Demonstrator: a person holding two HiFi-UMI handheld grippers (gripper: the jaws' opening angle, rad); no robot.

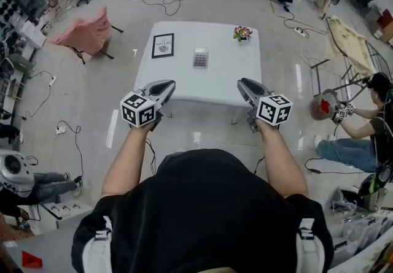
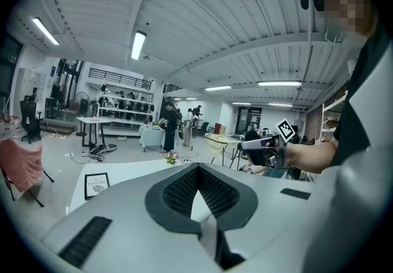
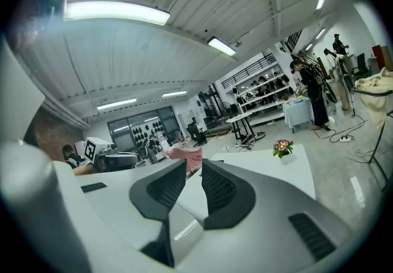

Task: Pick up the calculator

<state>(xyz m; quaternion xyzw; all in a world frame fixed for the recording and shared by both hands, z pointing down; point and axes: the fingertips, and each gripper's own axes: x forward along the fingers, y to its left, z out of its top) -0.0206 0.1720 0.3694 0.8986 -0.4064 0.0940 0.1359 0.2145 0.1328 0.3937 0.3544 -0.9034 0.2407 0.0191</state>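
Nothing of the task is done yet. The calculator (image 1: 201, 57) lies untouched on the white table (image 1: 184, 84), well ahead of both claws and between them. The left claw (image 1: 164, 86) is closed and empty, the right claw (image 1: 244, 85) slightly parted on nothing. Approach, grasp and lift are left.

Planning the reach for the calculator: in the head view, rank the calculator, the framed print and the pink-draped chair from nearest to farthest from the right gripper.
From the right gripper:
1. calculator, middle of the table, up-left of the gripper.
2. framed print, table's left part.
3. pink-draped chair, off the table, far left.
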